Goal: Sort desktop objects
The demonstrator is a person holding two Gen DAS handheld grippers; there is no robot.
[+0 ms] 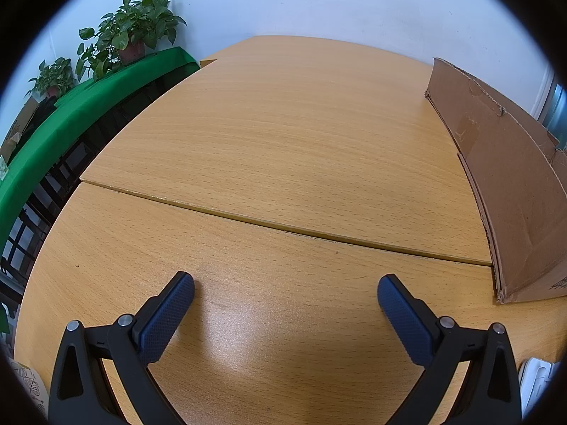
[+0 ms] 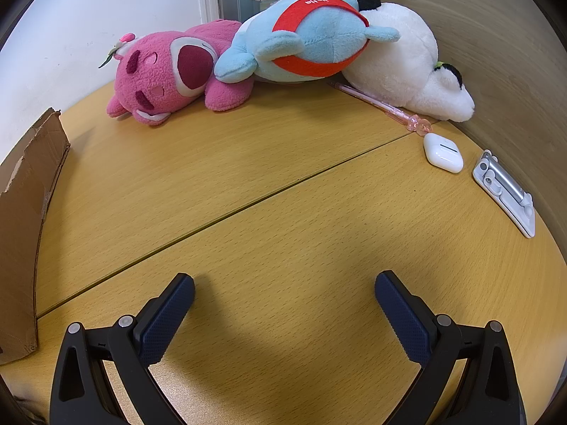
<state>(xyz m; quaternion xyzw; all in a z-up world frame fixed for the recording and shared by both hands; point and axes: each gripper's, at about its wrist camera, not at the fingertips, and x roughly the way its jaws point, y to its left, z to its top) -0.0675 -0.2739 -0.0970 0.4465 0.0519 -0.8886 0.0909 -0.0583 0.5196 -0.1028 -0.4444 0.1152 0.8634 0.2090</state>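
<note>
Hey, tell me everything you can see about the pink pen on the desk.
The pink pen is slim, of clear pale-pink plastic as it looks, with a moulded knobbly ornament at its nearer end. It lies flat on the wooden desk, running diagonally from under the blue plush toward the white earbud case. Its ornament end stops just short of that case; whether they touch is unclear. The white plush lies right along its far side, seemingly against it. Neither gripper is near it.

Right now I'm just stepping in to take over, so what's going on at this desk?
Nothing is held yet. The left gripper and right gripper both hover open over the wooden desk. Ahead of the right one lie a pink plush, blue plush, white plush, pink pen and earbud case.
</note>
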